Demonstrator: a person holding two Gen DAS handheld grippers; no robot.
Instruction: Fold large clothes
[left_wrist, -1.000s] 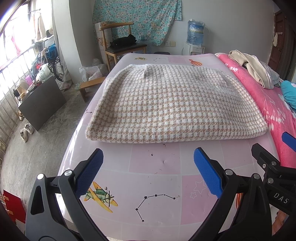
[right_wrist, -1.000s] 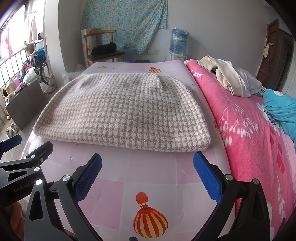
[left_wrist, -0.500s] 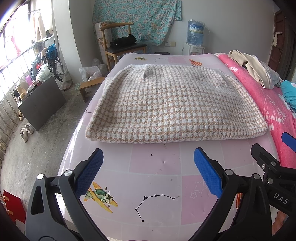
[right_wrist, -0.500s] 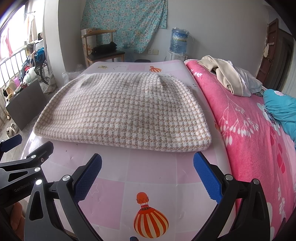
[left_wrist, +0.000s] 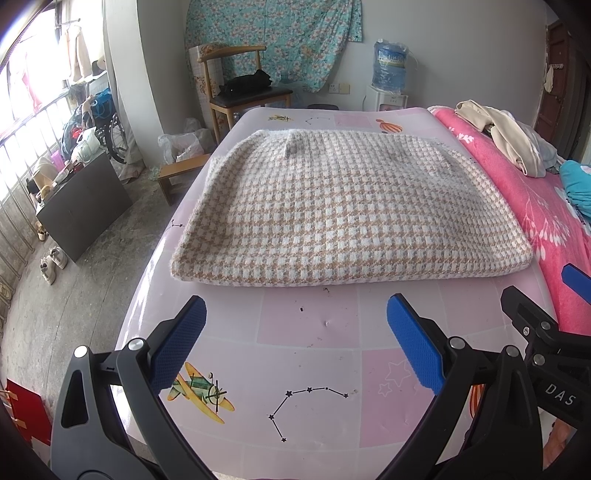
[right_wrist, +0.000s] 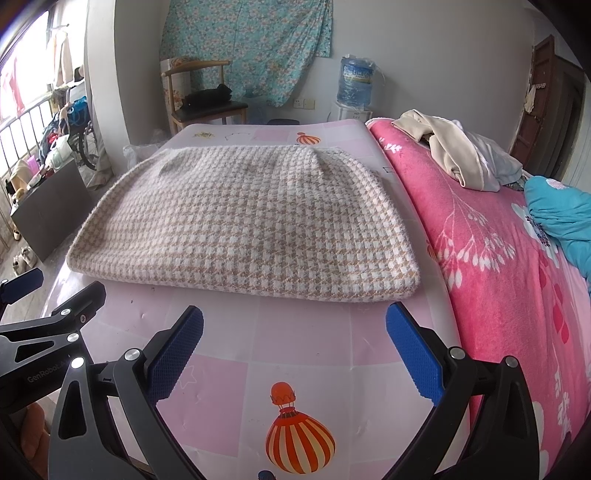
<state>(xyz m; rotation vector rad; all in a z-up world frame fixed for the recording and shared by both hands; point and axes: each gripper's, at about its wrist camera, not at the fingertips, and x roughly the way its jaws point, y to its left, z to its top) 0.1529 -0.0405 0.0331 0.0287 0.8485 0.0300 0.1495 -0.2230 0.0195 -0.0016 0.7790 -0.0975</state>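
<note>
A cream and tan houndstooth garment (left_wrist: 347, 210) (right_wrist: 251, 225) lies folded into a thick rectangle on the pink patterned table cover (left_wrist: 306, 325) (right_wrist: 295, 332). My left gripper (left_wrist: 295, 336) hangs open just short of the fold's near edge, nothing between its blue pads. My right gripper (right_wrist: 295, 339) is open too, near the garment's front right corner, also empty. Each gripper shows at the edge of the other's view.
A pink floral blanket (right_wrist: 498, 266) covers the bed on the right, with a beige clothes pile (right_wrist: 454, 155) and a teal cloth (right_wrist: 561, 214) on it. A wooden chair (left_wrist: 240, 88) and a water dispenser (left_wrist: 388, 74) stand beyond the far end. Bare floor drops off to the left.
</note>
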